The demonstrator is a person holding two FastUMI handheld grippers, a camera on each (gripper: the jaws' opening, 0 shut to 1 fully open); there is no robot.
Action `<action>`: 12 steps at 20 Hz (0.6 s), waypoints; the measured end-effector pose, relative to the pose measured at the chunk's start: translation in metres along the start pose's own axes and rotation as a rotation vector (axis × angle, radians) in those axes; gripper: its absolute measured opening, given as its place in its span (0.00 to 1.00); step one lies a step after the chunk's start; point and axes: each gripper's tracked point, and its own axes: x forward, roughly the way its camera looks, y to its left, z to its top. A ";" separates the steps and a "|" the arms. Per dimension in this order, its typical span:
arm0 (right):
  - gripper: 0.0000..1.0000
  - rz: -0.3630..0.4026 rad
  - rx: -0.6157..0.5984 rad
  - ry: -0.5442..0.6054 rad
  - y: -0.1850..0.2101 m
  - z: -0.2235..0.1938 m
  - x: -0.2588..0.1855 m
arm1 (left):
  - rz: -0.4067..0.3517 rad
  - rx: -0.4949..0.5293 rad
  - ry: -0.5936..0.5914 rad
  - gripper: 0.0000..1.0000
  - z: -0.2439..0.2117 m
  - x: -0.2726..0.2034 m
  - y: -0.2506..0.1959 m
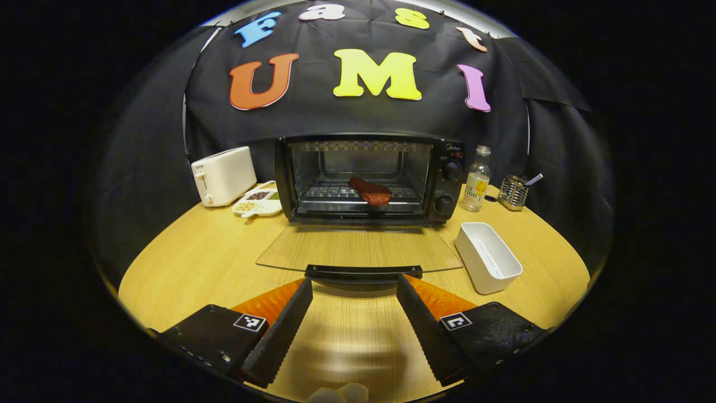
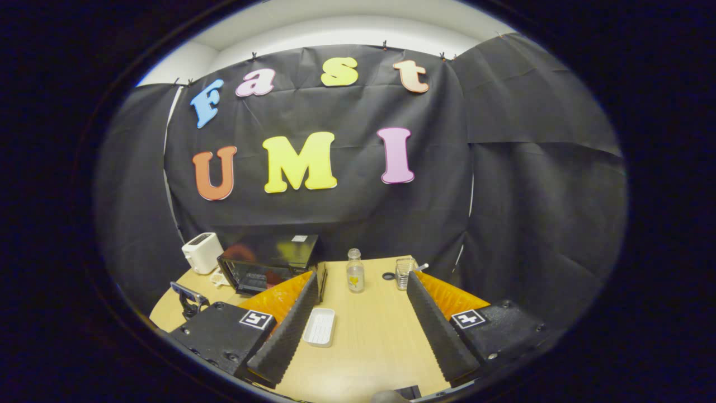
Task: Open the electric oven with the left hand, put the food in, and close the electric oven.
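While oven (image 1: pixel 369 176) gapes, meat (image 1: pixel 370 191) inside, beyond left tool (image 1: pixel 354 294), spread empty.

— What sits on the wooden table (image 1: pixel 184 263) at the left?
— A white toaster (image 1: pixel 224 176), and just beside it a white divided dish (image 1: pixel 258 204) holding beans and grains.
— And on the right?
— A small clear bottle (image 1: pixel 476 180), a wire-mesh holder (image 1: pixel 513 192) with a utensil in it, and nearer, an empty white rectangular tray (image 1: pixel 488 257).
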 end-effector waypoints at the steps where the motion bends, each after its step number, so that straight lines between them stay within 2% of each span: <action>1: 1.00 -0.017 -0.004 0.001 -0.003 0.001 -0.002 | -0.006 0.005 0.005 0.97 -0.004 0.004 -0.002; 8: 1.00 -0.043 -0.023 0.013 -0.006 0.002 -0.006 | -0.005 0.017 0.080 0.97 -0.033 0.039 -0.006; 12: 1.00 -0.026 -0.020 0.011 -0.001 0.003 -0.004 | 0.000 0.037 0.069 0.97 -0.024 0.046 -0.004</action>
